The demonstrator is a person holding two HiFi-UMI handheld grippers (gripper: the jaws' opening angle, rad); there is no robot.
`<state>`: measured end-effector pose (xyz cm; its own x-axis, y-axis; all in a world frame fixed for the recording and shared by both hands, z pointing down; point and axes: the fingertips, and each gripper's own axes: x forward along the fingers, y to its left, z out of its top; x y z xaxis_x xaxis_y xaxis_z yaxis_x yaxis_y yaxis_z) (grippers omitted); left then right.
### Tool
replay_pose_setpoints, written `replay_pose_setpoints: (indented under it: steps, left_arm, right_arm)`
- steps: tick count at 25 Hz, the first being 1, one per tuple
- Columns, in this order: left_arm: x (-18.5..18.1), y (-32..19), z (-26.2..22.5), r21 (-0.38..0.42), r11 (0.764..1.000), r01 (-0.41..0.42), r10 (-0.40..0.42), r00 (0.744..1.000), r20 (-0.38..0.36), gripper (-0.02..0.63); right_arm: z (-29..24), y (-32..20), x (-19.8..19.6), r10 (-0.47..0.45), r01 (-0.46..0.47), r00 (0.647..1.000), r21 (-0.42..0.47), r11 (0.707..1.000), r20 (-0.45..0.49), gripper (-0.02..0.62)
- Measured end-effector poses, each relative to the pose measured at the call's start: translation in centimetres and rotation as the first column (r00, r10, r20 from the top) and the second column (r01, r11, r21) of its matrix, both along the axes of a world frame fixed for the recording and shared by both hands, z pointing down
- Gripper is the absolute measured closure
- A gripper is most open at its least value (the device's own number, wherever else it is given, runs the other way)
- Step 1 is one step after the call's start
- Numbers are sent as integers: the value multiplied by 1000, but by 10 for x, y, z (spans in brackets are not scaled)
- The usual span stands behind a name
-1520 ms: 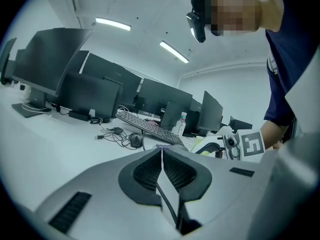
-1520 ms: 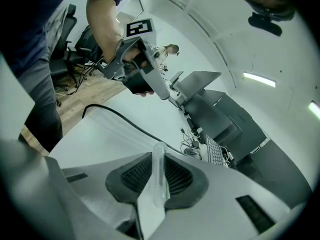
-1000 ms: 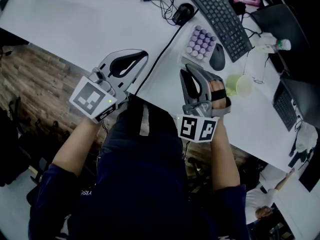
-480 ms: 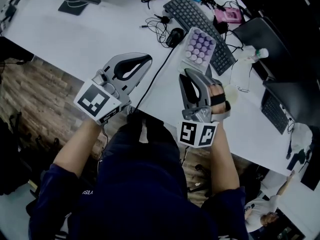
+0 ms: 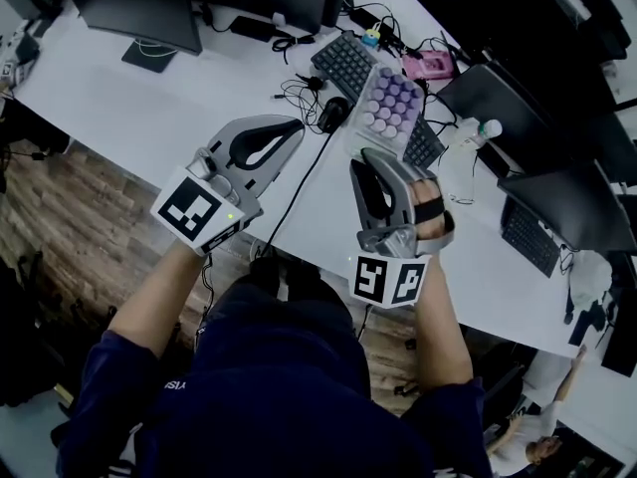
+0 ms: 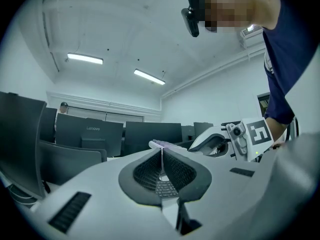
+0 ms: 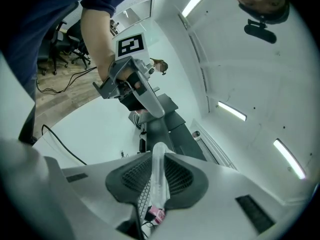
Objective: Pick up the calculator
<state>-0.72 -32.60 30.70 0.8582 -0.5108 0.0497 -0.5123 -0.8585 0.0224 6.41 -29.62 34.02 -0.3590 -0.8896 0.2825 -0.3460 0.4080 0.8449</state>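
White desk (image 5: 129, 98) spans the scene, dark monitors (image 5: 149, 3) along its far edge, keyboard (image 5: 343, 60) far centre. Left gripper (image 5: 289, 125) sits over the near desk edge, clenched on nothing – pads meet. Right gripper (image 5: 370, 155) is to its right, grasping the calculator (image 5: 390, 103) – white, purple keys, pinched edge-on between the pads, held above the desk over the keyboard's right end. Mouse (image 5: 331, 114) lies just left of it.

Wht calc (image 5: 389, 104) w/ lilac btns; blk kbd (image 5: 343, 63).
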Motion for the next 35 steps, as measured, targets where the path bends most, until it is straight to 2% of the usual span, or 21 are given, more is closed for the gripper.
replay_pose_setpoints:
  steps: [18,26,35]
  left_arm:
    - [10,-22,-65,106,994,1,4,999,-47,572]
    - [9,-33,-77,124,992,1,5,999,-44,572]
    - [12,-40,-89,138,990,3,7,997,-74,572]
  right_arm:
    - [-78,-21,3,1,-3,1000,128,992,12,515]
    - [-96,-28,2,5,-10,1000,161,987,28,515]
    - [-113,-34,-1,-2,-5,999,192,981,38,515]
